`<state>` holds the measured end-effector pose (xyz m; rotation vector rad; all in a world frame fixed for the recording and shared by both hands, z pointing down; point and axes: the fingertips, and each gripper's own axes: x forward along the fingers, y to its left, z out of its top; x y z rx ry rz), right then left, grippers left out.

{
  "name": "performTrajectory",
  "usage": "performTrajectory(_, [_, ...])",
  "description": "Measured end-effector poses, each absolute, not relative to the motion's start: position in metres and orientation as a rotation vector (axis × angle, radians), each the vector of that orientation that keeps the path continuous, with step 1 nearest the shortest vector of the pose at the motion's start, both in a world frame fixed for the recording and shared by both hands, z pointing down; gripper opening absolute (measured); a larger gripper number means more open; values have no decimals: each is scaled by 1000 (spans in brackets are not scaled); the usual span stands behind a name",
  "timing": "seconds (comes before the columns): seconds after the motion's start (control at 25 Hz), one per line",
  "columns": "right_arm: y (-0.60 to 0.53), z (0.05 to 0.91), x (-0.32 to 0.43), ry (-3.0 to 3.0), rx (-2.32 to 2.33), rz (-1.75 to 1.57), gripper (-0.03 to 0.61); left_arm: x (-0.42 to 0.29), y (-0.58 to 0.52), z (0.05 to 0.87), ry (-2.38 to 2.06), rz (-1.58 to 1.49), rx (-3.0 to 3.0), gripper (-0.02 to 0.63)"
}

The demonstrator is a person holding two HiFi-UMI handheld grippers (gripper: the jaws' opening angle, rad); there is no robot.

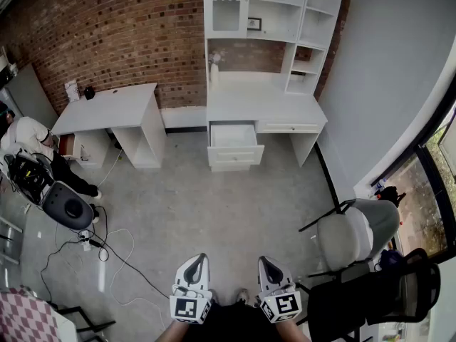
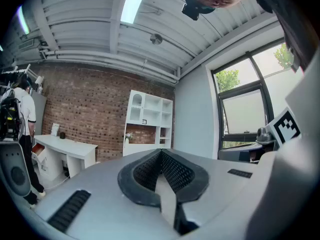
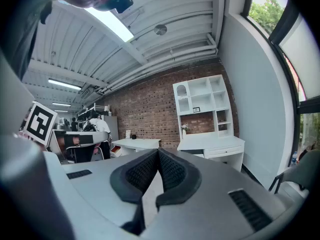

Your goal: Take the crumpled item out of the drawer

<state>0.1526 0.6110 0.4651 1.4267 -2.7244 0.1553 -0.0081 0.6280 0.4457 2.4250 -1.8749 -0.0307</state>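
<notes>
Both pairs of jaws are clenched with nothing between them. The ribbed pads of the left gripper [image 2: 161, 153] meet at their tips, and those of the right gripper [image 3: 158, 153] do the same. I judge this suits the moment: nothing is within reach to grasp, so the tools are carried closed, side by side and roughly level, aimed across the room at the white desk [image 1: 265, 109].

The drawer [image 1: 234, 142] stands pulled out from the left part of that desk's front. With it already open, the job probably needs only an approach and a reach inside. A wide stretch of bare concrete floor lies between the grippers and the desk, so they are well apart from it.

The crumpled item should be in that drawer, but I cannot make it out. From the head view the drawer's inside is only a small pale patch, and in both gripper views the desk is too small to show any contents.

Left of the desk stands a second white table [image 1: 107, 109], with a person [image 1: 28, 137] beyond it cut by the frame edge. Right of the desk and nearer the camera, a grey chair [image 1: 356, 234] and a black chair [image 1: 388, 298] stand, the black one partly cropped. The hands on the grippers are cut off at the bottom.
</notes>
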Motion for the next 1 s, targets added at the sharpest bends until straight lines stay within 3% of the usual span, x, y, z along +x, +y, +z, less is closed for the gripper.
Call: performTrajectory(1.0, [569, 474, 187, -2769, 1363, 212, 14, 27, 589, 450, -1919, -27, 2360, 25])
